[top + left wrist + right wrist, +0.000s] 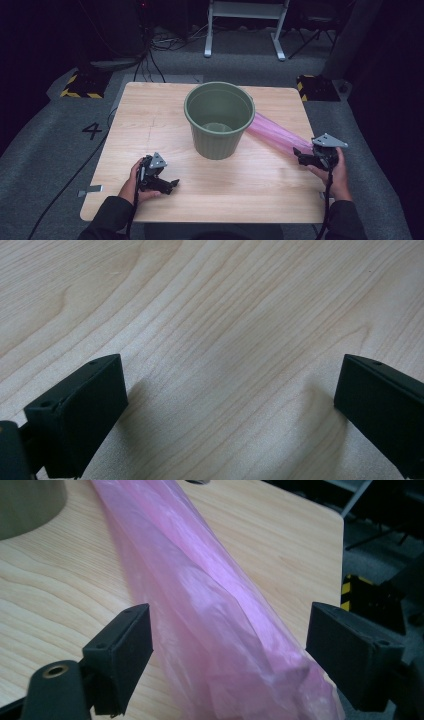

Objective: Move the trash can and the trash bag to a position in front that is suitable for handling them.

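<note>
While the left gripper (167, 186) is rested low on the wooden table (150, 115) with jaws wide and nothing between them, the right gripper (227, 655) is seen with jaws spread around the pink plastic bag (210, 600), not pressing it; farther off, the bag is stretched toward the green bucket (218, 120)

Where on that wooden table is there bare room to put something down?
The table is bare left of the green bucket and along the near edge between the left gripper and right gripper. It is crowded at right, where the pink bag lies.
</note>
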Available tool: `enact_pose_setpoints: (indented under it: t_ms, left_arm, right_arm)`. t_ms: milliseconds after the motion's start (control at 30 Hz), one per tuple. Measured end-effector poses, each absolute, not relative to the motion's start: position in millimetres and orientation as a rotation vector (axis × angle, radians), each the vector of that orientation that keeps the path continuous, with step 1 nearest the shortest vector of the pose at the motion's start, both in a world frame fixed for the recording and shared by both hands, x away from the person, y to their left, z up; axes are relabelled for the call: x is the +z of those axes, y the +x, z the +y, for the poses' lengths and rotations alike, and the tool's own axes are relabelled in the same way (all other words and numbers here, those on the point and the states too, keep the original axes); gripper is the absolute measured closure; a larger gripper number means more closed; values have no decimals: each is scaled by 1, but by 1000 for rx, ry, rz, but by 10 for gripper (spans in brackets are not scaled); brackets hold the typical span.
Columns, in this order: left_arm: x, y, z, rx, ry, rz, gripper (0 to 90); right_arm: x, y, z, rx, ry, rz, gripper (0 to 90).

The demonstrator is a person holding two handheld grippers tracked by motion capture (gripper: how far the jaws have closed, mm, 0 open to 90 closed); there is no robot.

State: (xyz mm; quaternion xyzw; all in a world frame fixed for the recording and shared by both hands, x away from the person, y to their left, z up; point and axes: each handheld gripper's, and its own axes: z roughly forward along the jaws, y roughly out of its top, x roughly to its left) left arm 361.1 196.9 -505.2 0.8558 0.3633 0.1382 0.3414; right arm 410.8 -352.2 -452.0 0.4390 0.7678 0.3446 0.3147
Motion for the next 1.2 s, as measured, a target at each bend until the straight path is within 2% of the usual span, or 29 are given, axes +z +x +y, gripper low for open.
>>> enact_pose_setpoints:
  t_ms: [67, 167, 200, 300, 333, 367, 433, 733, 1200]
  left_arm:
    - [-505, 361, 197, 360, 2227, 945, 4]
    - [-505, 361, 197, 359, 2226, 945, 4]
    - [-505, 361, 197, 359, 2226, 945, 4]
    - [-505, 361, 197, 359, 2225, 945, 4]
    - [-505, 361, 197, 358, 2228, 945, 4]
    - [-505, 361, 197, 359, 2226, 945, 4]
    - [-505, 361, 197, 358, 2228, 945, 4]
    - [-505, 361, 197, 360, 2226, 945, 4]
    - [-505, 361, 195, 368, 2216, 960, 4]
  right_arm:
    - [-458, 414, -357, 910, 1192, 2036, 219]
    - [-467, 421, -366, 952, 1273, 2096, 327]
    - [-467, 421, -366, 952, 1273, 2096, 327]
    - [-474, 424, -368, 927, 1271, 2187, 566]
    - [-474, 424, -368, 927, 1271, 2187, 566]
    - [-476, 423, -365, 895, 1232, 2235, 613]
    - [-478, 422, -360, 906, 1205, 2268, 641]
    - [-485, 414, -334, 947, 1115, 2415, 663]
    - [-486, 381, -253, 996, 924, 2625, 573]
